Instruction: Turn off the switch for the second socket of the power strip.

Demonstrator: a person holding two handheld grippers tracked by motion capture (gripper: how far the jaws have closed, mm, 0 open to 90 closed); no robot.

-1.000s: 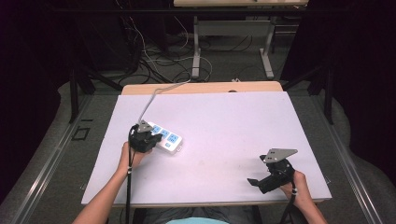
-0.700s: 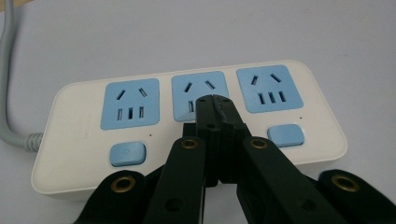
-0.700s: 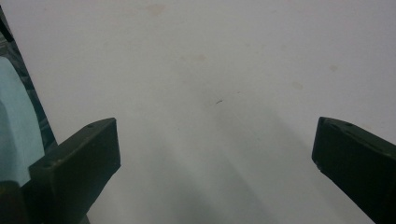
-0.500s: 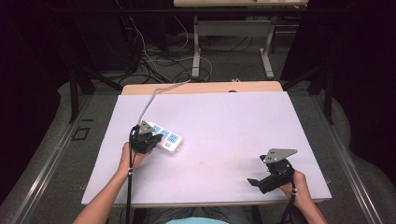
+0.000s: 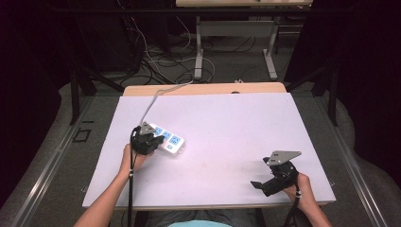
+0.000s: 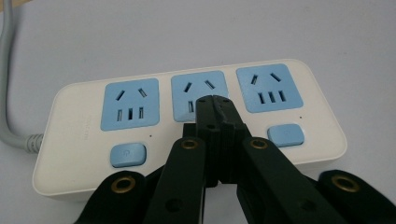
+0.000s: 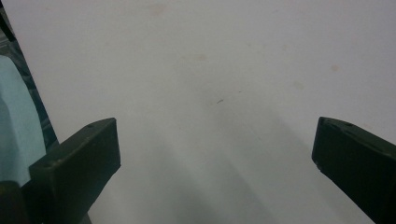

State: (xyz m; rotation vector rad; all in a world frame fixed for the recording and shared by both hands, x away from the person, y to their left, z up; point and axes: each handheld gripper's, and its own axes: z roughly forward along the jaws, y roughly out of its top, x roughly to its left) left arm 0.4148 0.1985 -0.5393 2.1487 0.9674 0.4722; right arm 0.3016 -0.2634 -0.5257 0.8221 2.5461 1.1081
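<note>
Nothing moved since before, left gripper (image 6: 215,100) closed over power strip (image 6: 74,140) middle socket

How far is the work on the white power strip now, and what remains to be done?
Done: the left gripper is shut and has reached the power strip. In hand: its closed tips sit over the middle socket, above the middle button's place; contact I cannot confirm. Left: the blue buttons look unpressed, though unclear. The right gripper waits open over bare table.
</note>
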